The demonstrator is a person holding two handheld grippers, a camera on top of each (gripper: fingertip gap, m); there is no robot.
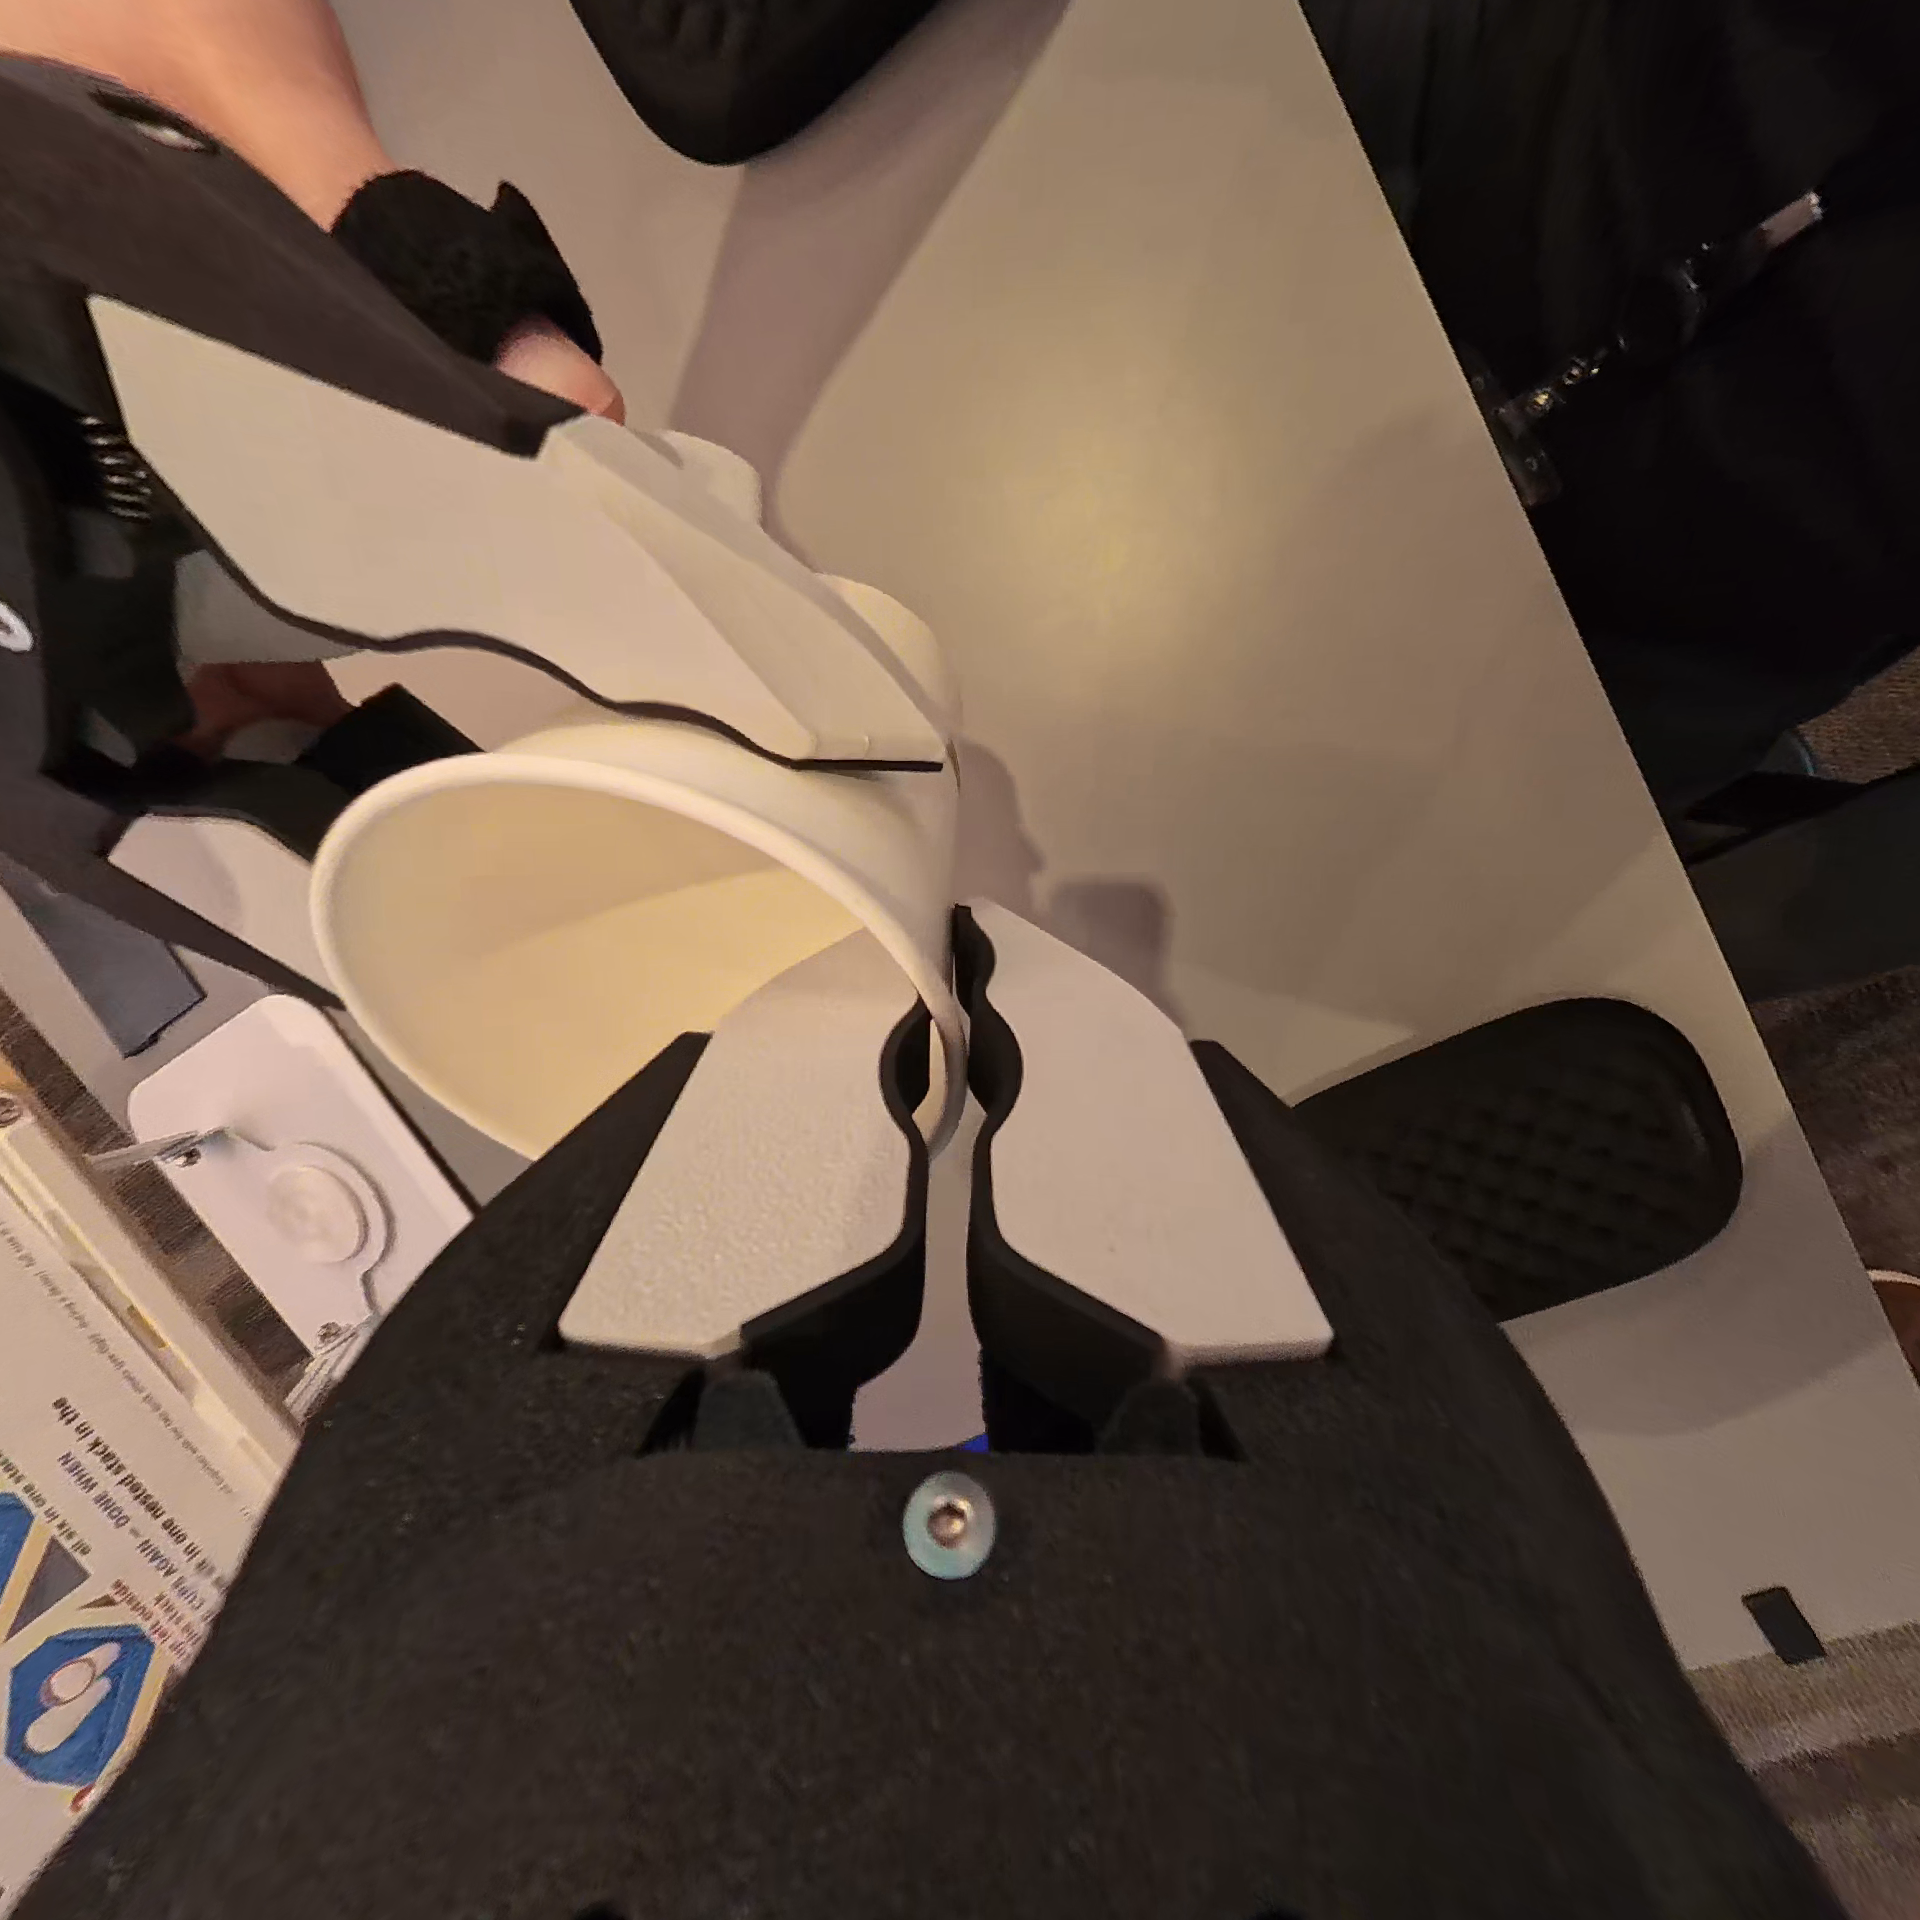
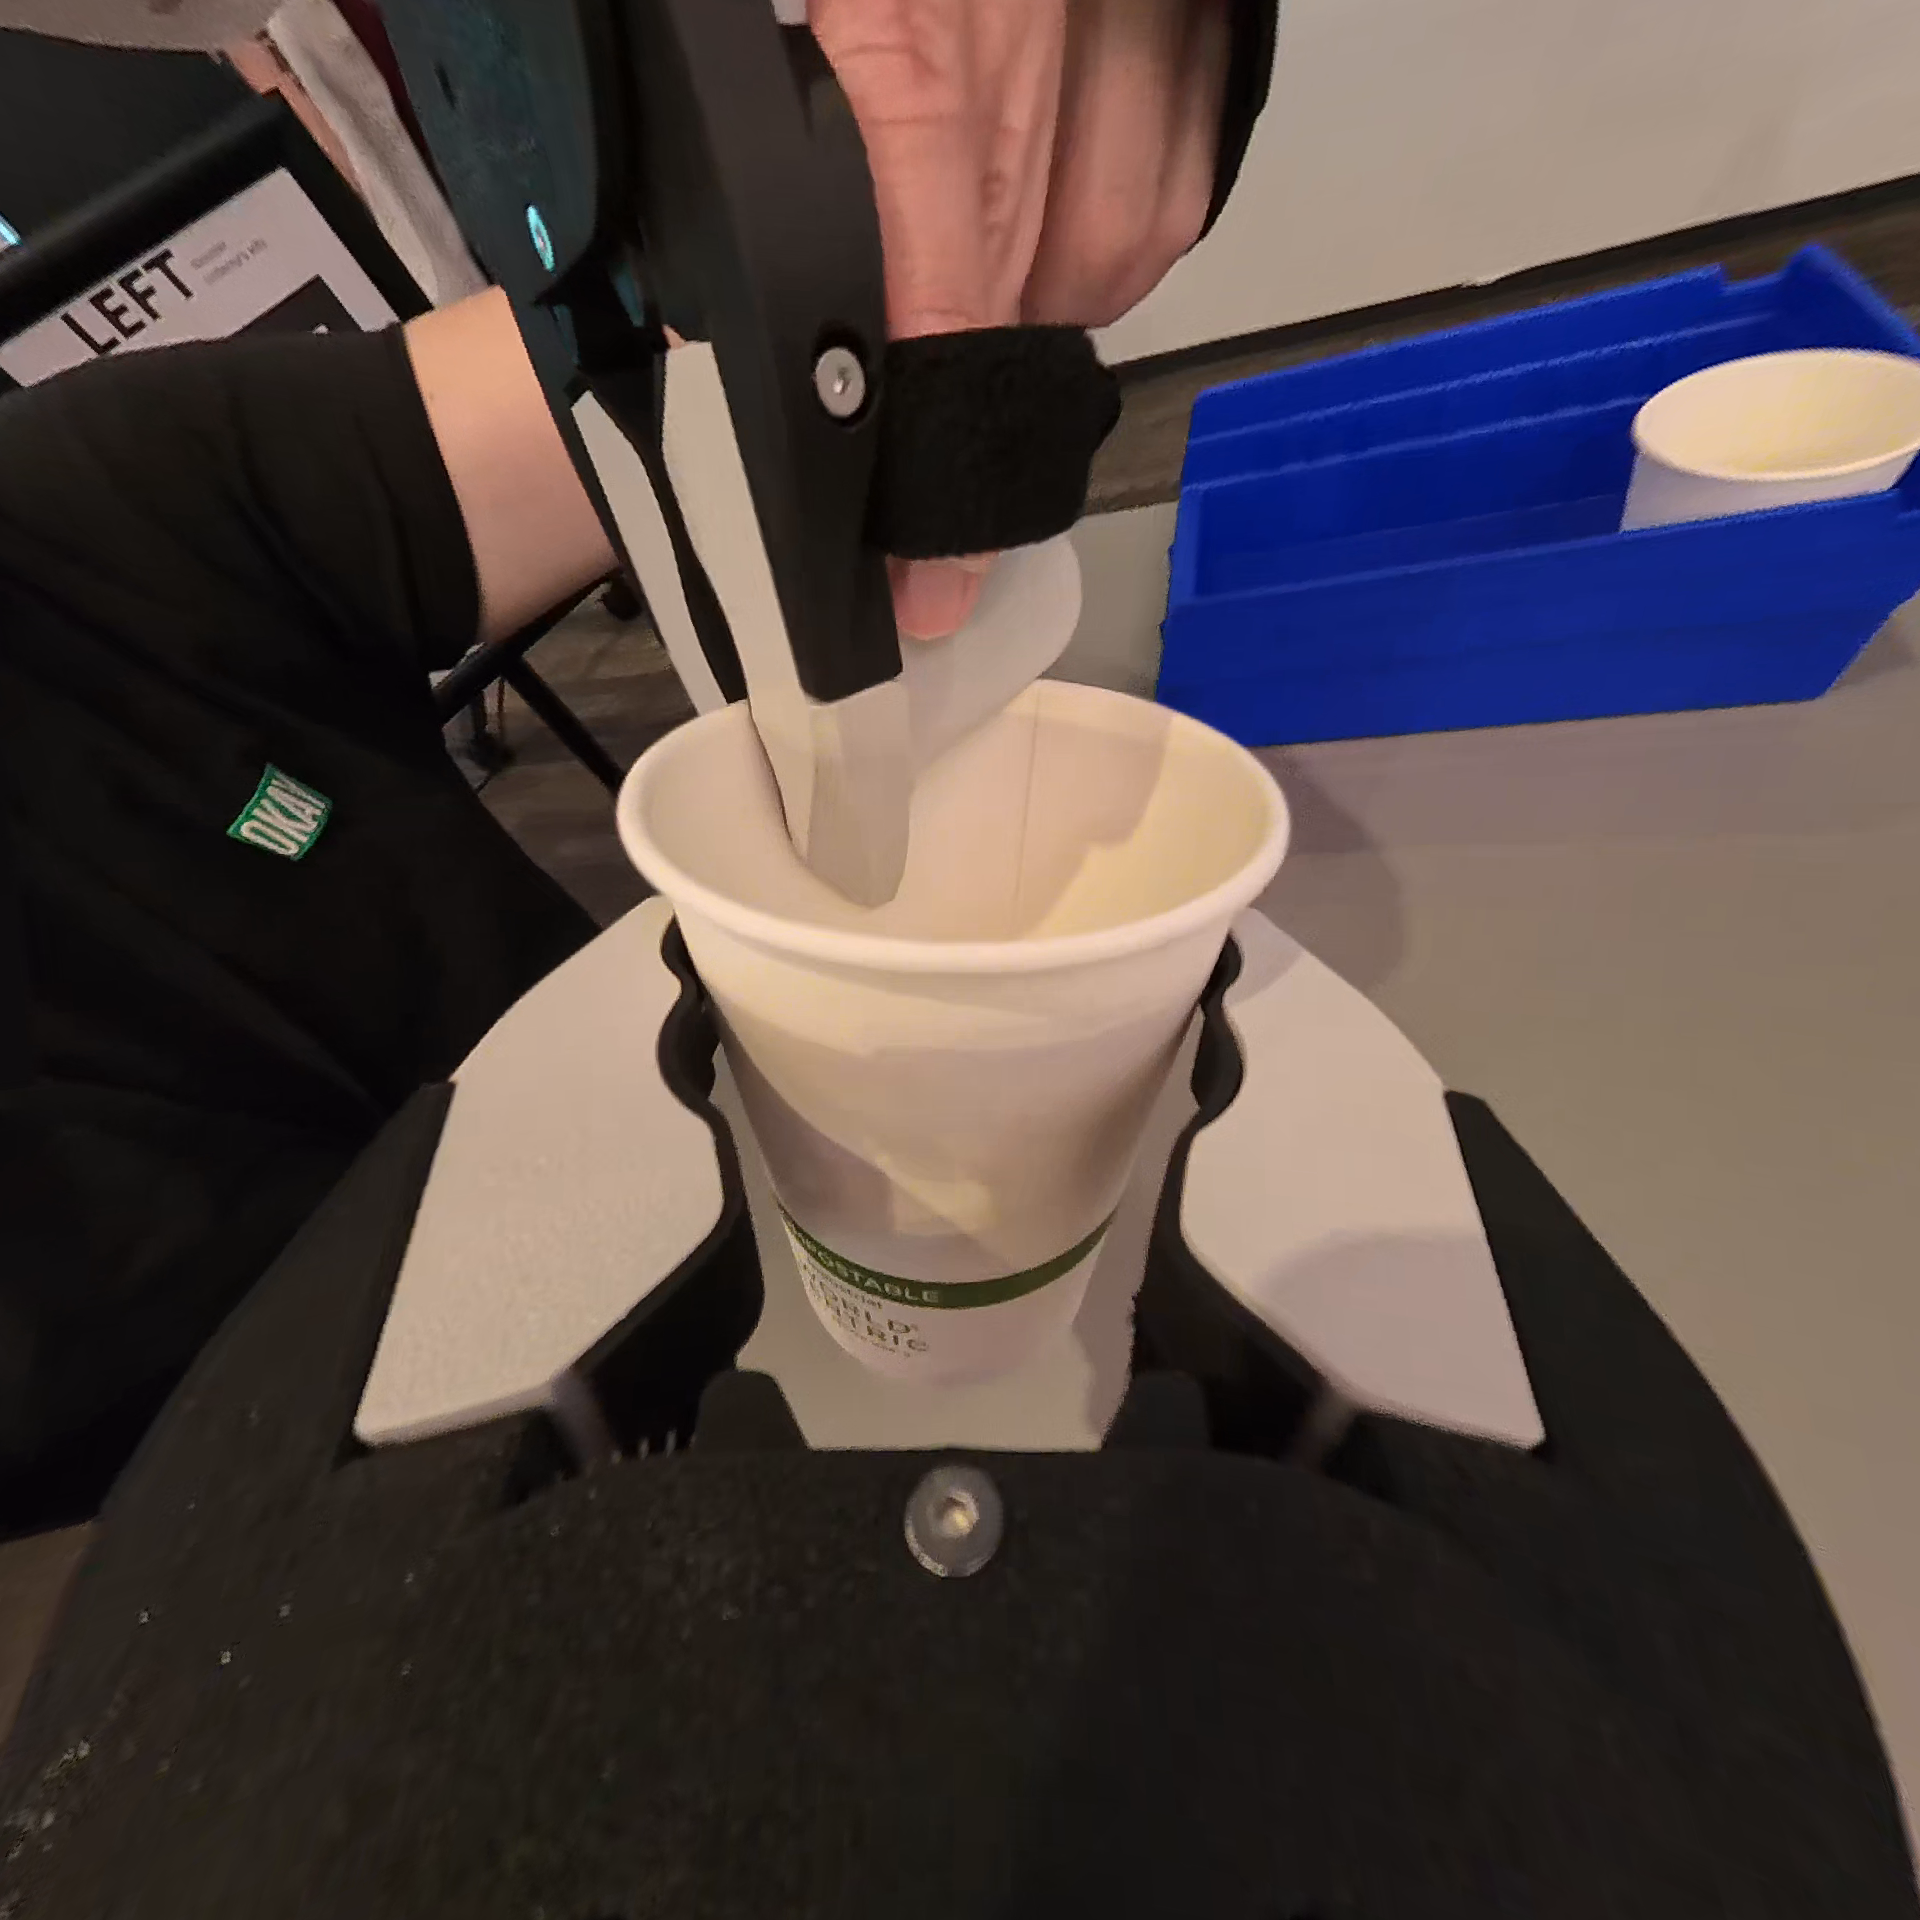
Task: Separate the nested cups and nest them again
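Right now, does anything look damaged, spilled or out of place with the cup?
Nothing stands out. The right gripper clasps the white cup around its wall, and the left gripper pinches its rim. No dent, tear or spill shows.

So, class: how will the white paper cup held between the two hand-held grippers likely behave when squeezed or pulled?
The paper cup is thin-walled, so it probably dents if squeezed. Empty, so likely very light. The left hand-held gripper pinches only its rim while the right hand-held gripper clamps its sides; the smooth tapered wall may slip.

White paper cup point(image 2: 951, 1039) with green band, upright, held above the table.
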